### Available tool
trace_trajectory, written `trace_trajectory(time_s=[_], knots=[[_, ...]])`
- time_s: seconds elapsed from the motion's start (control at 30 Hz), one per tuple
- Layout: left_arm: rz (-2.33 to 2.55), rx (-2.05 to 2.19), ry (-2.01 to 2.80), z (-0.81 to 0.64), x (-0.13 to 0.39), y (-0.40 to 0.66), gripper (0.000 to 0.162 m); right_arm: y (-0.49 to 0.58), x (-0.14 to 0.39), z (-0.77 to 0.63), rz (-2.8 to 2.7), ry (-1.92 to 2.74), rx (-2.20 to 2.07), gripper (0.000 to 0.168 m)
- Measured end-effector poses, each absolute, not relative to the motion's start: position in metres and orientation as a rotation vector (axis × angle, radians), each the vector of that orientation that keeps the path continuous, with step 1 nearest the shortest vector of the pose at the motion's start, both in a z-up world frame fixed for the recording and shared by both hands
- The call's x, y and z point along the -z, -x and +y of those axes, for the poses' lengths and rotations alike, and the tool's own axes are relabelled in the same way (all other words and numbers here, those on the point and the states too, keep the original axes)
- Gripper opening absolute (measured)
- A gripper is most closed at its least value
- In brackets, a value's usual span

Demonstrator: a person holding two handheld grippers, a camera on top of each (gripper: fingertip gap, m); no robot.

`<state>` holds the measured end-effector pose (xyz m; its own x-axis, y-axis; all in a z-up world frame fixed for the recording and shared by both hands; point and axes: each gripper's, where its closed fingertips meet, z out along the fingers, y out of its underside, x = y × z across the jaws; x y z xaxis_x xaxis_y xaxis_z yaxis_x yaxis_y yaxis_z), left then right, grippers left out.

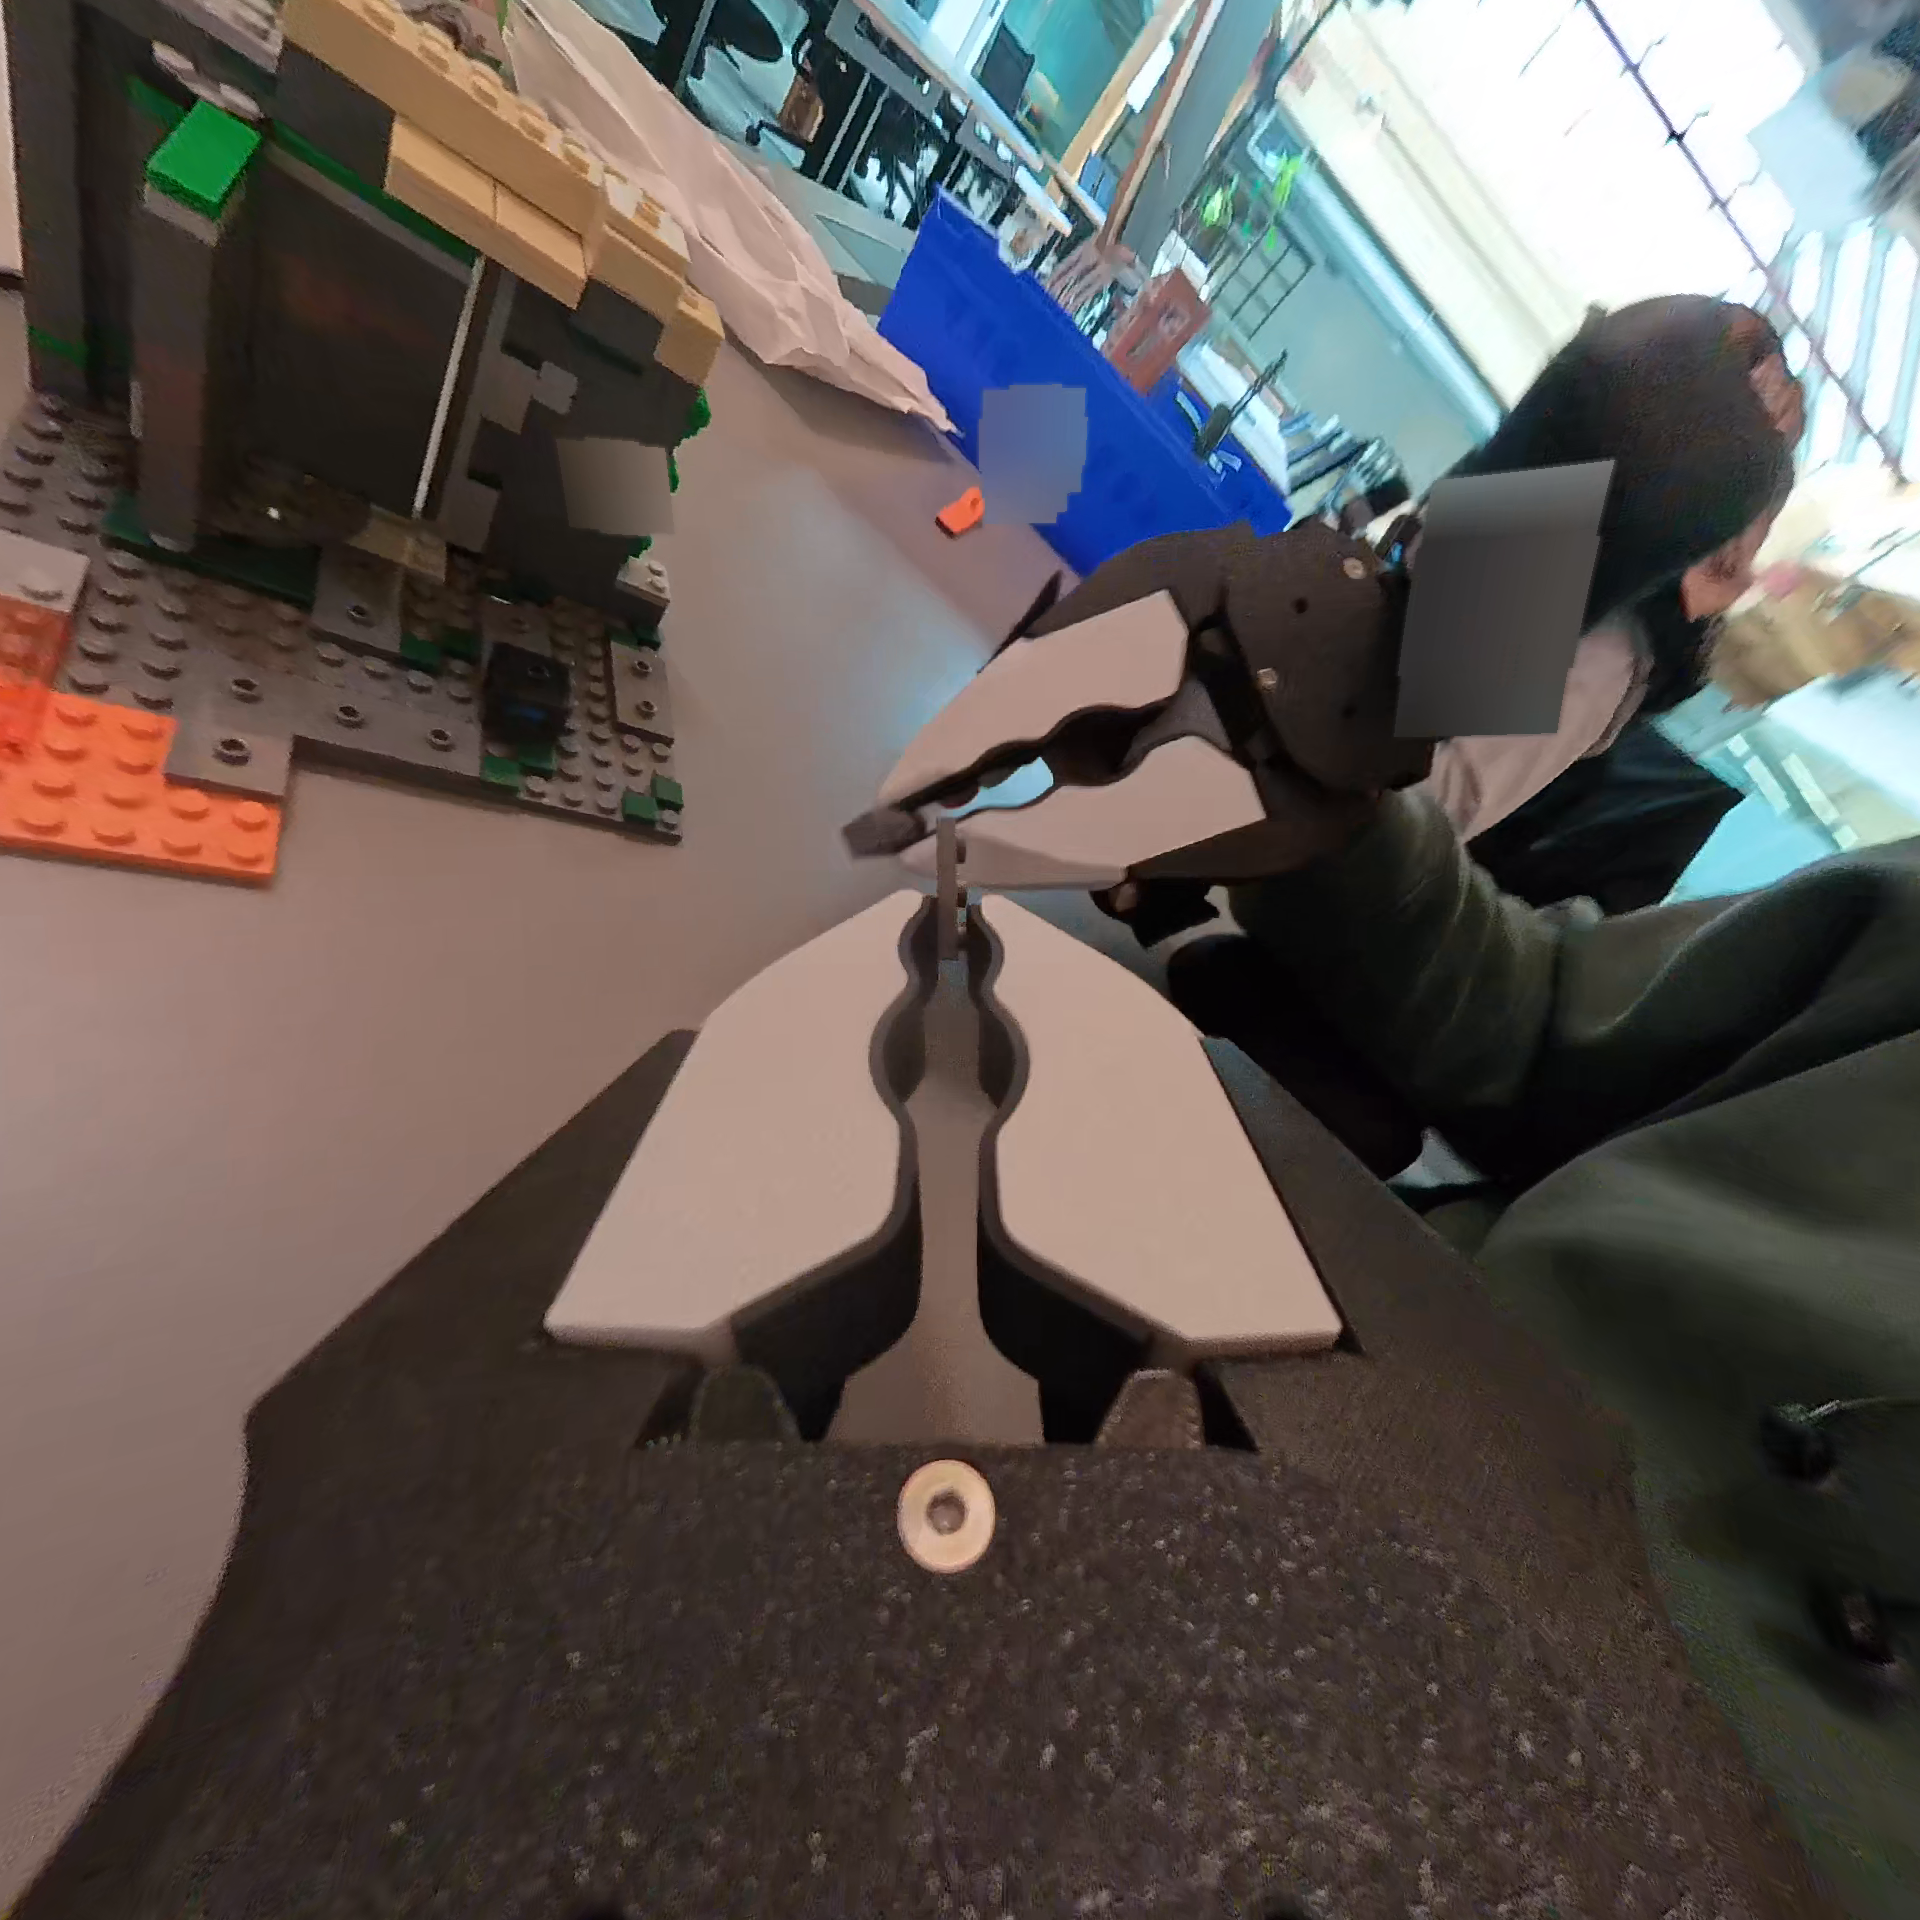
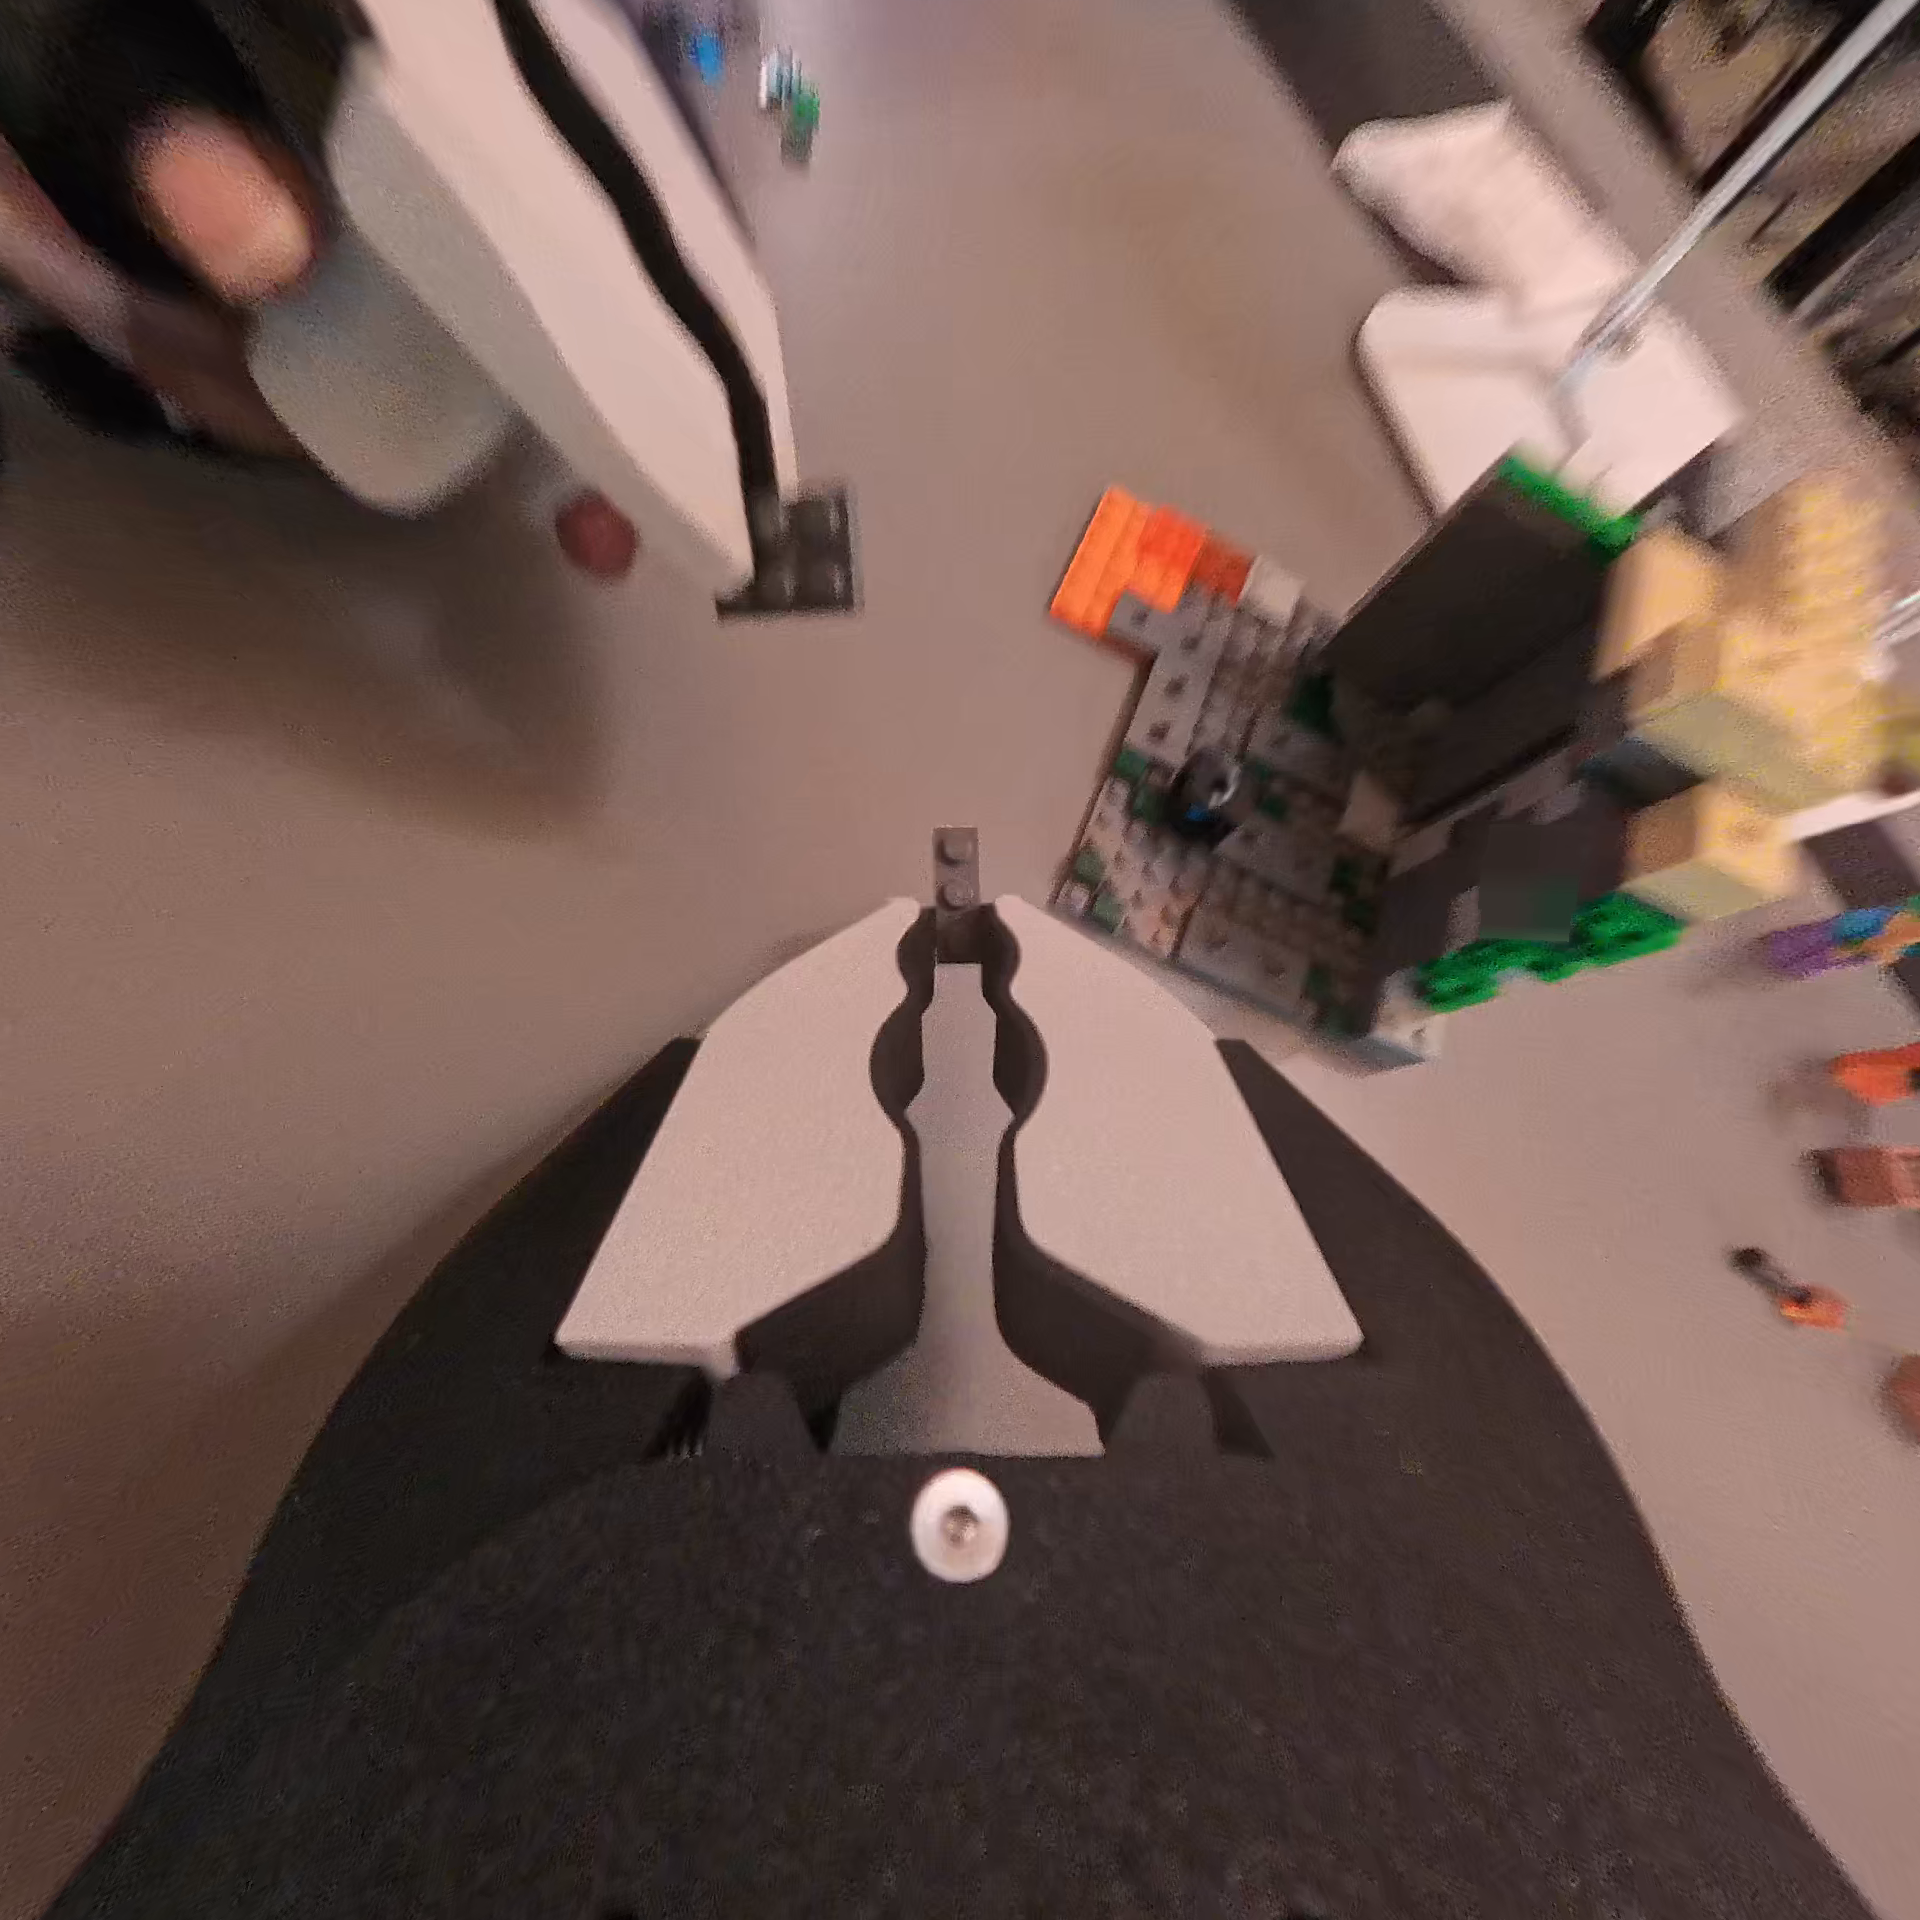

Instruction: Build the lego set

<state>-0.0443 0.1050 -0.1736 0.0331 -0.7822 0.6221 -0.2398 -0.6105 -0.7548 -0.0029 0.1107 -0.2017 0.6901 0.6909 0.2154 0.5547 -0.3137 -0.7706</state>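
My left gripper (image 1: 948, 906) is shut on a dark grey plate (image 1: 950, 883), seen edge-on here. In the right wrist view that gripper (image 2: 779, 530) shows at the upper left with the square studded plate (image 2: 805, 556) at its tips. My right gripper (image 2: 956, 912) is shut on a narrow dark grey plate (image 2: 956, 878). In the left wrist view the right gripper (image 1: 896, 831) hangs just above my left fingertips, its piece (image 1: 878, 833) close to the left one. The partly built lego set (image 1: 364, 364) stands on grey and orange baseplates (image 1: 114, 790) to the left.
A blue bin (image 1: 1039, 343), crumpled paper (image 1: 769, 260) and a small orange piece (image 1: 961, 511) lie behind. A person (image 1: 1662, 540) sits at the right. Loose small pieces (image 2: 1870, 1075) lie right of the build (image 2: 1455, 727). White bags (image 2: 1507, 312) lie beyond it. My right fingertips sit around 6 centimetres from my left ones.
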Motion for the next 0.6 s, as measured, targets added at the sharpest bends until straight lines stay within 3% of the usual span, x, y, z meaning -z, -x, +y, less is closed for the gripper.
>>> trace_trajectory(time_s=[0.03,0.27,0.6], knots=[[0.991,1.648,1.883,0.104,0.172,0.043,0.004,0.006,0.188,0.11,-0.934,1.96,-0.216,0.008],[0.668,1.967,1.969,0.093,0.162,0.027,0.004,0.015,0.153,0.099,-0.951,1.868,-0.227,0.008],[0.401,2.108,2.047,0.073,0.171,0.009,0.005,0.004,0.165,0.083,-1.076,1.979,-0.236,0.008]])
